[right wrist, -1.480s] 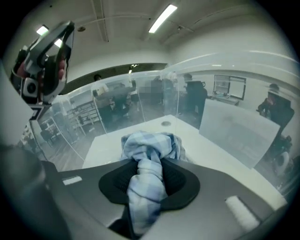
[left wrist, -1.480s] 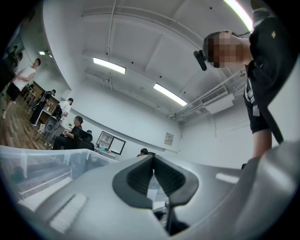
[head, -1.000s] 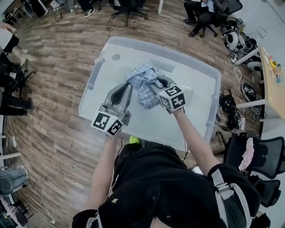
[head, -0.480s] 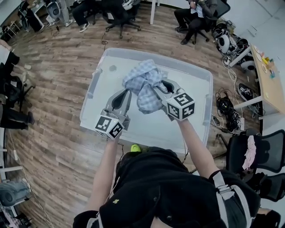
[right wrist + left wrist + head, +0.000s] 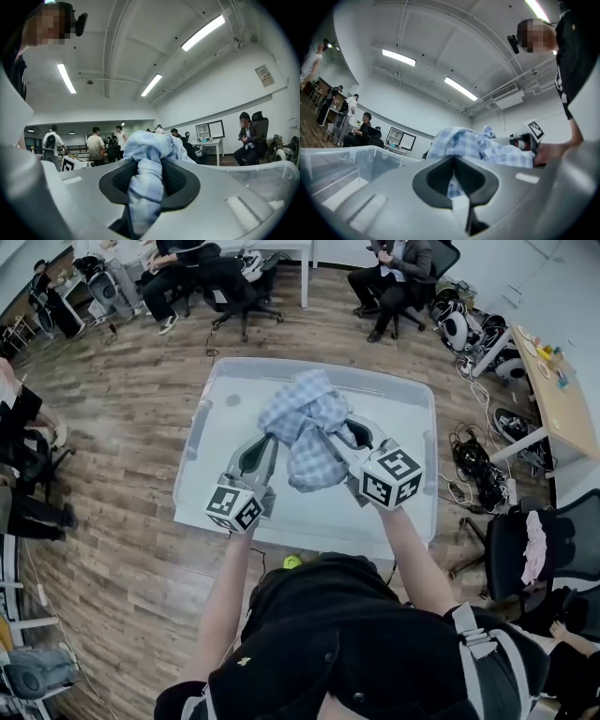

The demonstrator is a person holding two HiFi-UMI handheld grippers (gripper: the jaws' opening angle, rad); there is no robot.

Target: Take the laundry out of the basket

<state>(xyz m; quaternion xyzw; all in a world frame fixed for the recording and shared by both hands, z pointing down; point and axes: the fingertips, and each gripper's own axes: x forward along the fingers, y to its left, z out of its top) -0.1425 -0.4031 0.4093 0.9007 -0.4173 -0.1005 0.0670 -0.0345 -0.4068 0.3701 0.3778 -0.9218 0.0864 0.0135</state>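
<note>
laundry, one blue checked cloth, hangs bunched above the middle of the clear basket, already off its bottom. the right hand-held gripper is clamped on a thick fold of it. the left hand-held gripper, just at the cloth's left, has its jaws drawn together on what looks like a thin strip of it. the bundle trails from the jaws back toward the person, so it likely must rise further before crossing the rim.
</note>
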